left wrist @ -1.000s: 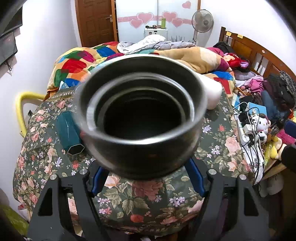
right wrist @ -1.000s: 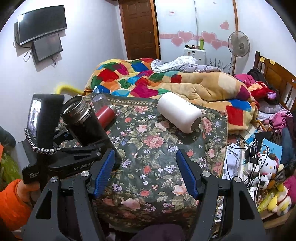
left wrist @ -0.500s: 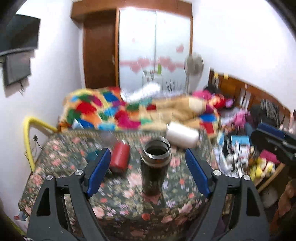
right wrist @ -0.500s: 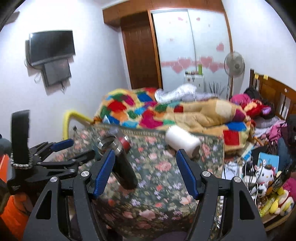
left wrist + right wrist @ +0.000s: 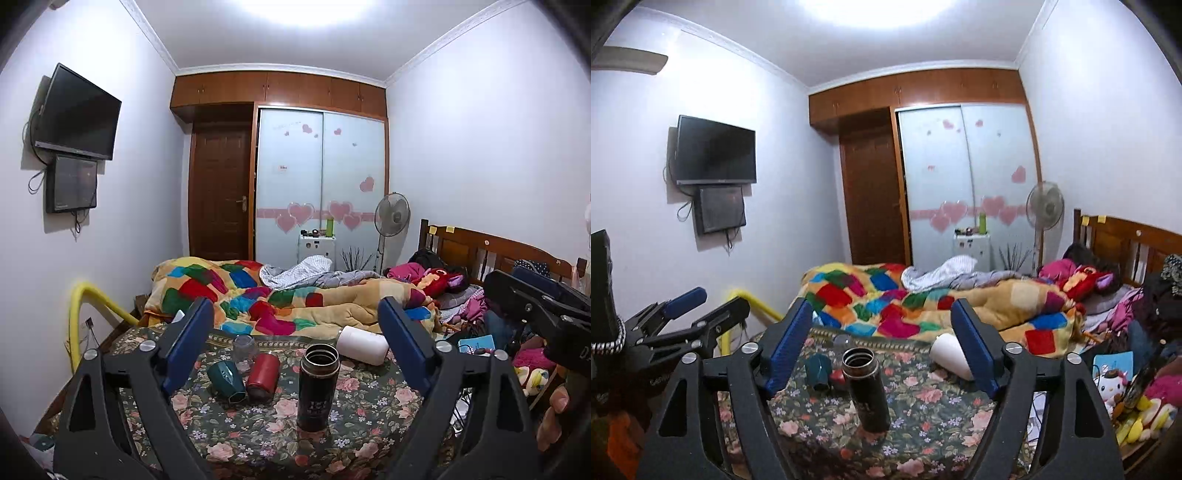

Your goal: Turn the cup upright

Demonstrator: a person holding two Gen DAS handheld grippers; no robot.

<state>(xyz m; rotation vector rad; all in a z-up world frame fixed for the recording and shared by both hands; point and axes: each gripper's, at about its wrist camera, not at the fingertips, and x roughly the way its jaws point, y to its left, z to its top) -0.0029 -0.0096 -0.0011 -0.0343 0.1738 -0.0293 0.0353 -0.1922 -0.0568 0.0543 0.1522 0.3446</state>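
Observation:
A tall black flask cup (image 5: 317, 387) stands upright, mouth up, on the floral tablecloth (image 5: 369, 413); it also shows in the right wrist view (image 5: 866, 389). My left gripper (image 5: 295, 350) is open and empty, drawn back from the cup. My right gripper (image 5: 882, 350) is open and empty, also back from it. The left gripper appears at the left edge of the right wrist view (image 5: 687, 317), jaws apart.
A white cup (image 5: 362, 345), a red cup (image 5: 263, 374), a teal cup (image 5: 226, 380) and a clear glass (image 5: 244, 347) lie behind the flask. A bed with a patchwork quilt (image 5: 280, 302) is beyond. Toys and cables (image 5: 1115, 387) crowd the right side.
One second ago my left gripper held the black cup; it set it upright on the cloth, let go, and both grippers pulled back and rose.

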